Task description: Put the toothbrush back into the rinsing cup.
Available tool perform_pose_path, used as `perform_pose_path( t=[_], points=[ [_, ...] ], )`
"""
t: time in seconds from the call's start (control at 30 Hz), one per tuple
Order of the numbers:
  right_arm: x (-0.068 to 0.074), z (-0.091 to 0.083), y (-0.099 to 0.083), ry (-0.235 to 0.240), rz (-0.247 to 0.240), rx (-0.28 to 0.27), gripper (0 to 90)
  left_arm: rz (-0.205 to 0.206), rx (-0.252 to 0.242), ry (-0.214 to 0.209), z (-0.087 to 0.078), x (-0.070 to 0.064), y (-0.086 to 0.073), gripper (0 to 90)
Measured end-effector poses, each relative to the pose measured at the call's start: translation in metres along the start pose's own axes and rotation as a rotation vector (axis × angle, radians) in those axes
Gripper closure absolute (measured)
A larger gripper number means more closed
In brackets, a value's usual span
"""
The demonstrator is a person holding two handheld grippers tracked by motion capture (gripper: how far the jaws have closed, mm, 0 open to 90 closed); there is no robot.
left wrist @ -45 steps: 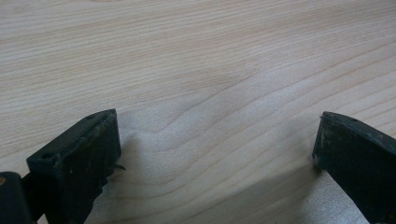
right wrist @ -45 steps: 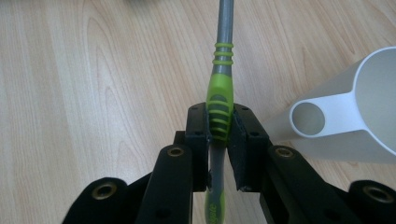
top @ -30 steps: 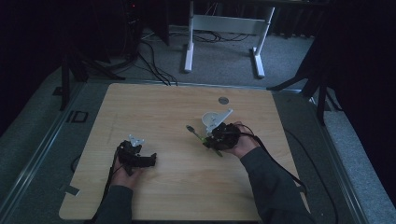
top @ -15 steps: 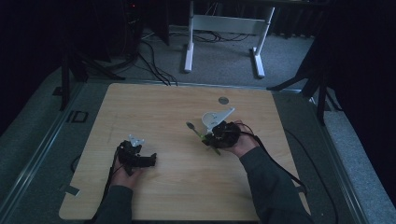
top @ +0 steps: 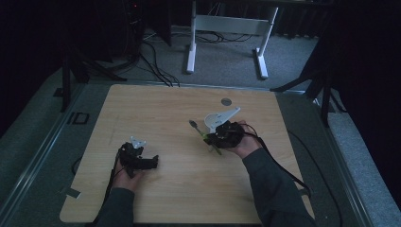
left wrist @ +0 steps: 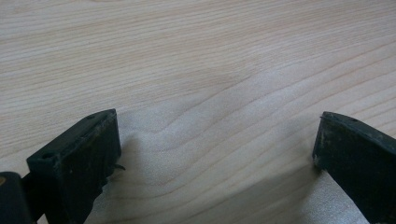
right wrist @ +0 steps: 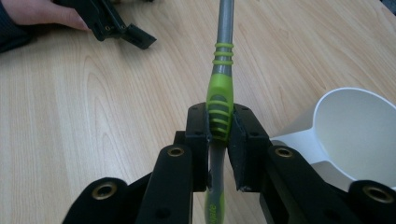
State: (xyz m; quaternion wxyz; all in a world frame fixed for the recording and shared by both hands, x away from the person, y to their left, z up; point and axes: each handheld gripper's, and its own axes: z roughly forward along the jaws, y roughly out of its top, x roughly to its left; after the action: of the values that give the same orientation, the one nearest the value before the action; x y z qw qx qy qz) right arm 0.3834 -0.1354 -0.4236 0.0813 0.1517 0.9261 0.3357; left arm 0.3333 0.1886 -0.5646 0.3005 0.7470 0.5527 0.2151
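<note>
My right gripper [right wrist: 219, 116] is shut on the green ribbed handle of a utensil [right wrist: 220, 88], whose metal shaft runs away from the jaws. From above, the right gripper [top: 215, 138] sits right of the table's middle, and the utensil [top: 200, 132] points up-left to a small head. A white scoop-like cup [right wrist: 355, 126] lies just right of the jaws. My left gripper [top: 150, 163] rests low on the table at the front left. Its jaws stand wide apart in the left gripper view [left wrist: 217, 149], with bare wood between them.
The wooden table [top: 165, 109] has a small round grey disc [top: 226, 101] near its far edge. A white stand [top: 227, 23] and cables lie on the floor beyond. The left gripper [right wrist: 112, 23] and a hand [right wrist: 42, 14] show far off in the right gripper view.
</note>
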Motion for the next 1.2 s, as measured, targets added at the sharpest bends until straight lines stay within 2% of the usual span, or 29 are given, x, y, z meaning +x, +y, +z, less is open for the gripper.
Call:
perform_pose_path(
  t=[1.2],
  points=[
    [-0.0086, -0.0028, 0.0027, 0.006, 0.041, -0.11, 78.4, 0.002, 0.0, 0.001, 0.0, 0.0001, 0.0, 1.8]
  ],
)
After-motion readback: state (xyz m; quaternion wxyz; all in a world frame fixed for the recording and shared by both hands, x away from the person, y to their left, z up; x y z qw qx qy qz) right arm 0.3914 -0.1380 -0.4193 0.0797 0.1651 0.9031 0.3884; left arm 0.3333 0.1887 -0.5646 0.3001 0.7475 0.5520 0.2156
